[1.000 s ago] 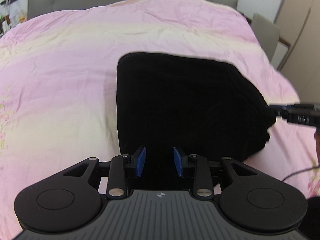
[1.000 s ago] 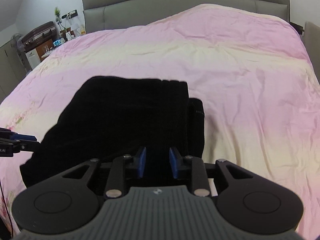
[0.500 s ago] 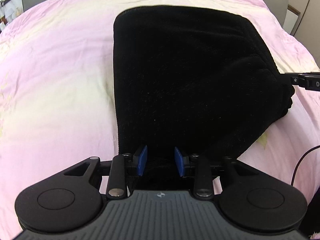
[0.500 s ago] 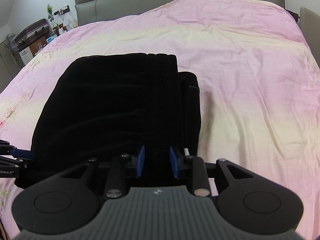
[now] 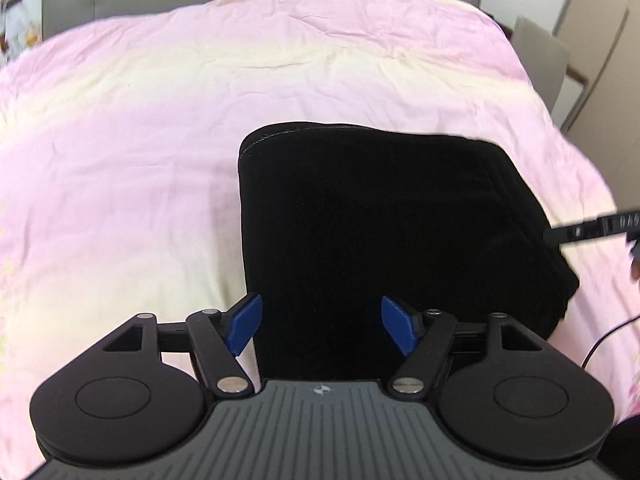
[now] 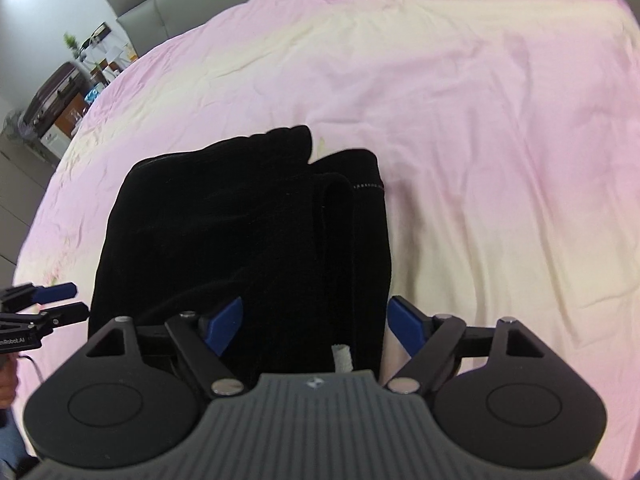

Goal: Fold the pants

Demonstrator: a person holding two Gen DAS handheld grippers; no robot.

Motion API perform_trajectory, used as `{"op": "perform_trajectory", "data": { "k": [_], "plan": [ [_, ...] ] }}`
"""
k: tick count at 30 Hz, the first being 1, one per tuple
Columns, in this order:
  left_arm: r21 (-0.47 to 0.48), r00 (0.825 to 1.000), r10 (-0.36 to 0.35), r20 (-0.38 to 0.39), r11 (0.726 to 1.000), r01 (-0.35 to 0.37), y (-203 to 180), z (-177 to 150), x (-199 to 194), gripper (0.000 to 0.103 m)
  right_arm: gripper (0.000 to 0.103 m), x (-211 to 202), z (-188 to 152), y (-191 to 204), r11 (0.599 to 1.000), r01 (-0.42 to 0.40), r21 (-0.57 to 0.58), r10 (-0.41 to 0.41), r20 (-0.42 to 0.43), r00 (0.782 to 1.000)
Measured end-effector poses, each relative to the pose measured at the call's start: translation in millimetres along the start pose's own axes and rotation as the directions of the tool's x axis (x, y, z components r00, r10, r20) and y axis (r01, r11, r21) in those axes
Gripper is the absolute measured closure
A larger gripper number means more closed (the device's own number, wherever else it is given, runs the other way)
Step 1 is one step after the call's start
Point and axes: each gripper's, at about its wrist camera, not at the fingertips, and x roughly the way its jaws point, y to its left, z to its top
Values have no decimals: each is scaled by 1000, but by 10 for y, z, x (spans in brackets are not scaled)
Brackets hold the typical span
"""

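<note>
Left wrist view: the left gripper (image 5: 320, 330), clamped on cloth a moment ago, now gapes wide, so the fold is released. The black ribbed fabric pants (image 5: 384, 216) lie as a compact rectangle on the pink-and-cream bedspread (image 5: 168, 120).

Right wrist view: the right gripper (image 6: 316, 330) has spread too (nothing held); layered edges show, the fold likely finished.
</note>
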Motion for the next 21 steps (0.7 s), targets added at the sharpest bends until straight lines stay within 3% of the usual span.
{"op": "perform_trajectory", "data": {
  "k": [6,10,14,19,21],
  "plan": [
    [-178,992,-123,-42,978,113,416,3,319,15,21,341,60,-284,983,-110,145,122,-79,989],
    [-284,972,-232,-41,935,211,615,-88,528,7,17,514,61,-394,974,-137,182,157,-100,983],
    [-372,943,-331,-33,880,296,741,-109,730,7,19,627,54,-497,959,-183,218,208,-100,973],
    [-396,934,-358,-17,860,322,722,-123,862,22,26,646,19,-549,950,-214,226,237,-80,968],
    [-397,933,-359,-19,859,322,716,-104,832,31,34,601,6,-502,953,-214,214,234,-73,970]
  ]
}}
